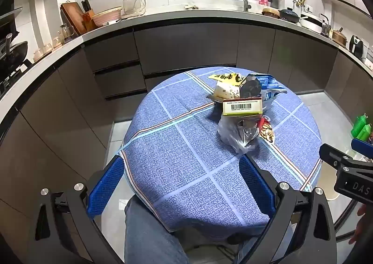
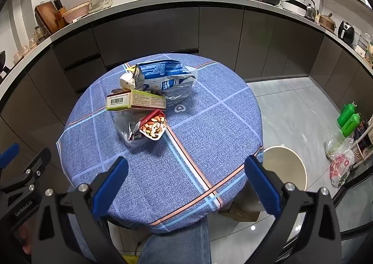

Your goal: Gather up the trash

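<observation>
A heap of trash lies on the round table with the blue checked cloth (image 2: 209,128): a yellow-green carton with a barcode (image 2: 135,101) (image 1: 242,107), a blue-and-white snack bag (image 2: 163,75) (image 1: 268,87), an open packet of mixed nuts (image 2: 153,127), a crumpled clear plastic bag (image 1: 233,134) and a yellow wrapper (image 1: 226,77). My left gripper (image 1: 184,168) hovers open over the table's near edge, short of the plastic bag. My right gripper (image 2: 186,170) is also open, above the near half of the table, with nothing between its fingers.
A cream round bin (image 2: 289,168) stands on the floor right of the table. Green bottles (image 2: 348,119) and a printed plastic bag (image 2: 340,163) sit at the far right. Dark kitchen cabinets (image 1: 186,47) curve behind the table. A person's jeans-clad leg (image 1: 149,233) is under the table's near edge.
</observation>
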The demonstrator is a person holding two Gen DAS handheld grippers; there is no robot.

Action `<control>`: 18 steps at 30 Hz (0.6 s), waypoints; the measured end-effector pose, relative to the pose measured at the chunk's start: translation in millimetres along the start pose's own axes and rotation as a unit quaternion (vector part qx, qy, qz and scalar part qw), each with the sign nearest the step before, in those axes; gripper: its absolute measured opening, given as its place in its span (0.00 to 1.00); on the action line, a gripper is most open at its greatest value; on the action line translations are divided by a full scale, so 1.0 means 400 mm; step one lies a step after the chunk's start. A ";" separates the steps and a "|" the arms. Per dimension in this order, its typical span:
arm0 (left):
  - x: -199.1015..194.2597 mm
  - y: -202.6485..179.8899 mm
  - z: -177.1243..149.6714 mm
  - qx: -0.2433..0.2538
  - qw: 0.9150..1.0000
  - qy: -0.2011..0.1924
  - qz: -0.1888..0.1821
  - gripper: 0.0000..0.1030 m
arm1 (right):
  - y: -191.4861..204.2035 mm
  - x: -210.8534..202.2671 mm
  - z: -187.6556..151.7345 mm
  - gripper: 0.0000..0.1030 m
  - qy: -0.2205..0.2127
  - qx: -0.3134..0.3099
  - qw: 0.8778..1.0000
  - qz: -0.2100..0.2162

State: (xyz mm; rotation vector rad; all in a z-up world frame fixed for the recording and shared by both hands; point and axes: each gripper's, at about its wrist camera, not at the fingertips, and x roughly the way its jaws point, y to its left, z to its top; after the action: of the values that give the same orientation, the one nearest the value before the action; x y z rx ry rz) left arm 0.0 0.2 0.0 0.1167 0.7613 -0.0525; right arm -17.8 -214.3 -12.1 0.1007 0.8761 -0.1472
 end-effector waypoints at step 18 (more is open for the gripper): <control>0.003 0.000 -0.006 0.001 1.000 0.003 0.001 0.92 | 0.001 0.001 -0.002 0.97 -0.003 -0.002 1.000 0.001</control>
State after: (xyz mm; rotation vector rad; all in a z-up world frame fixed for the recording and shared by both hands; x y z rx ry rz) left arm -0.6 0.3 -2.6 0.1196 0.7672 -0.0516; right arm -18.1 -214.0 -12.6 0.0979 0.8694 -0.1448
